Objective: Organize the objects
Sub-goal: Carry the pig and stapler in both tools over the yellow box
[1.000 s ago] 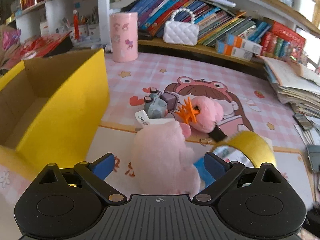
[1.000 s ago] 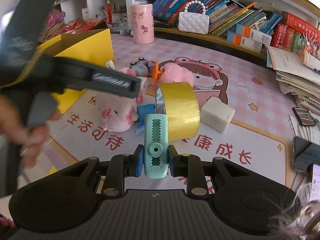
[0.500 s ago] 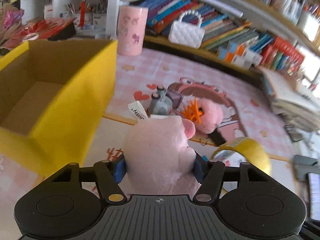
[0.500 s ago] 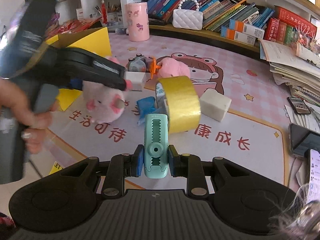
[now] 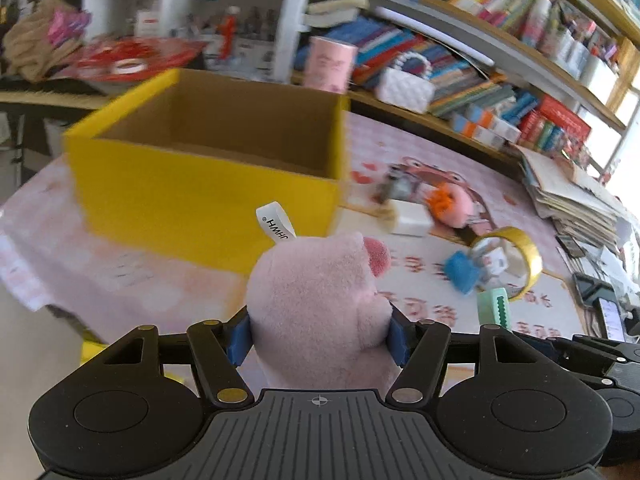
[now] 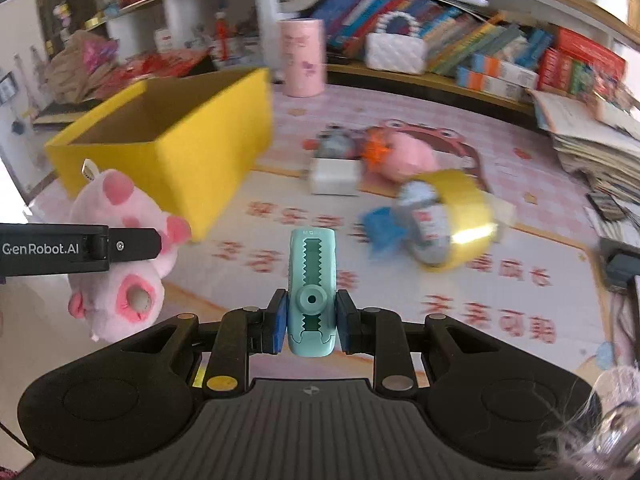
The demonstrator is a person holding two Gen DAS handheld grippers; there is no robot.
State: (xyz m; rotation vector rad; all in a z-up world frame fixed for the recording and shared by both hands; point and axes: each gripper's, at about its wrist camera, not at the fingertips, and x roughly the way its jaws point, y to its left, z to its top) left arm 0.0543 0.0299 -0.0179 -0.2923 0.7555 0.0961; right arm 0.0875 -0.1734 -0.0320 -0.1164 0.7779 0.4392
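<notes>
Tabletop (image 6: 400, 312) under a pink checked cartoon mat with red Chinese characters; crowded bookshelves (image 5: 460, 68) behind, paper stacks at right. Open yellow box (image 5: 208, 184) at the left. Left claw (image 5: 320, 334) clamped on pink plush pig (image 5: 320, 304), held in the air just in front of the box; its white tag reads "HWHU". Arm of that claw marked "GenRobot.AI". Right claw (image 6: 312, 320) clamped on mint-green eraser case (image 6: 313, 288), lettering too blurred. Yellow tape roll (image 6: 460, 216), white block (image 6: 334, 176), pink plush (image 6: 404, 156) lie on the mat.
</notes>
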